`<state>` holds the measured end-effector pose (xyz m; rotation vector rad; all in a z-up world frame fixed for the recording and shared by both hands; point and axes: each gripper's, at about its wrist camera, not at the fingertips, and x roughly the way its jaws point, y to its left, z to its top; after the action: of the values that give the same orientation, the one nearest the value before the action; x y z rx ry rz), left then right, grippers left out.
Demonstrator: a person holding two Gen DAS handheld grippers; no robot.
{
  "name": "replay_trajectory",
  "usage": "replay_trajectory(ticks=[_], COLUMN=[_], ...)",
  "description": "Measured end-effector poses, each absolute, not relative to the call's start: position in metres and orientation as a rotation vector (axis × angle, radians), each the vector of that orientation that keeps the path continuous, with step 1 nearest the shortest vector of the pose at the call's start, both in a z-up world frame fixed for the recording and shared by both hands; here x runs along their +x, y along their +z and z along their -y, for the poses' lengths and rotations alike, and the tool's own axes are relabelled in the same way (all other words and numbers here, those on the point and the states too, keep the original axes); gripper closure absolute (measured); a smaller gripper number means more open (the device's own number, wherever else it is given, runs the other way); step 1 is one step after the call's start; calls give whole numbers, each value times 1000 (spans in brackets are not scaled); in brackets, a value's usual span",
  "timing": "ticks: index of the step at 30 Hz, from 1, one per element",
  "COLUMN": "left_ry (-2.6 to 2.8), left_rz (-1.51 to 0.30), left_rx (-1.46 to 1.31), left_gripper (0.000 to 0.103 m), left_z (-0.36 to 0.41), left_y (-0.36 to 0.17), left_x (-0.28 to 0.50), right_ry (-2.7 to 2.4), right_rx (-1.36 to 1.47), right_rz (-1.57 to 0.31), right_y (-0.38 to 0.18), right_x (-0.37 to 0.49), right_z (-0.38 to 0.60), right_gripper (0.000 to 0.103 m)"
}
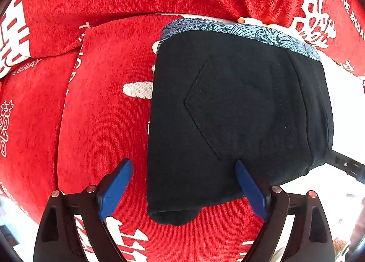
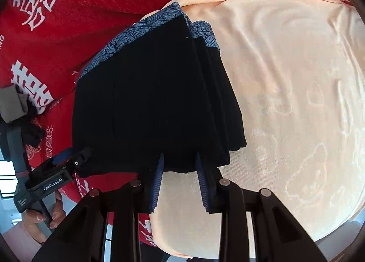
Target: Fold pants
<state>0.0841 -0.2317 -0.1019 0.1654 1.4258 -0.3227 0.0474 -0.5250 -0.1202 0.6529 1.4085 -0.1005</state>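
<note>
pants (image 1: 239, 113) folded on red cloth (image 1: 102, 113) printed "the bigday".

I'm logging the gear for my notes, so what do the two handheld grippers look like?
Both have black angular frames with round silvery-pink rivets and flat blue finger pads. The left gripper, seen from the right wrist camera, has white "GenRobot.AI" lettering on its black body. The hand on its handle shows a pale pink sleeve. The right gripper has ribbed blue pads.

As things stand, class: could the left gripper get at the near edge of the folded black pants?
Probably yes. The left gripper stands open, the pants edge lies between its fingers on the red cloth, and nothing blocks it.
</note>
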Motion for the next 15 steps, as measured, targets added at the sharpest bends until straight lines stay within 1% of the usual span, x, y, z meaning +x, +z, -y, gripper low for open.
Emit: replay_trajectory(ticks=[11, 15], left_ry=[-317, -288], left_rz=[-1428, -1368], left_rx=[188, 196], left_gripper=[11, 11], left_z=[235, 231], left_y=[-100, -86], left_x=[86, 93], right_ry=[-94, -83], right_rx=[658, 647], right_rz=[-1409, -1411], right_y=[-121, -121], right_x=[46, 46], right_z=[529, 529], right_gripper=[70, 70])
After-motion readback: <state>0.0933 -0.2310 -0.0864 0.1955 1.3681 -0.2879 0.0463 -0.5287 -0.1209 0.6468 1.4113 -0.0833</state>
